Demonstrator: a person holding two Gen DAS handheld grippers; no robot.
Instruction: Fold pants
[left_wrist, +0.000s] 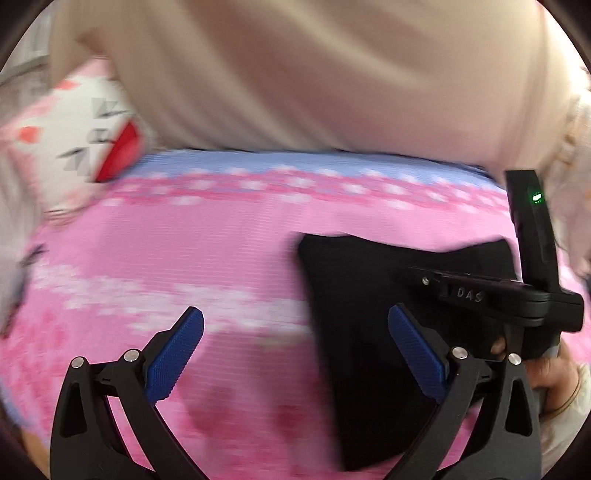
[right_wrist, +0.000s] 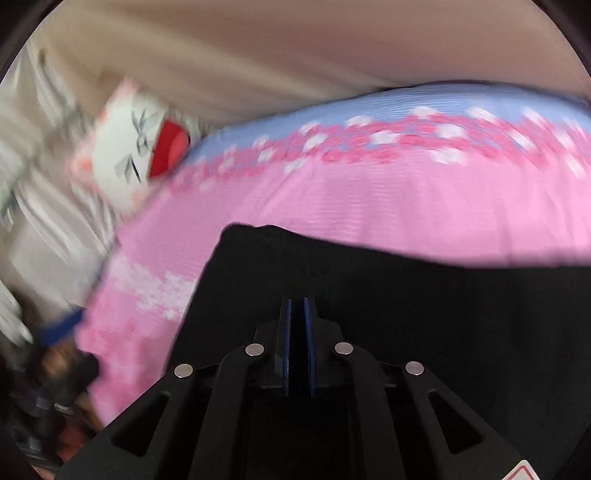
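Ribbed blue pads of the left gripper (left_wrist: 295, 325) gape over black pants (left_wrist: 369, 314); right gripper (right_wrist: 297, 306) clenched.

Black pants (right_wrist: 406, 295) cropped; pillow (right_wrist: 136, 147) blurred.

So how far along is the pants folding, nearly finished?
Probably close. The black pants already lie as a compact folded block on the pink bedspread. The right gripper is shut above them; whether it pinches cloth is unclear. The left gripper is open, holding nothing. At most a last fold or smoothing remains.
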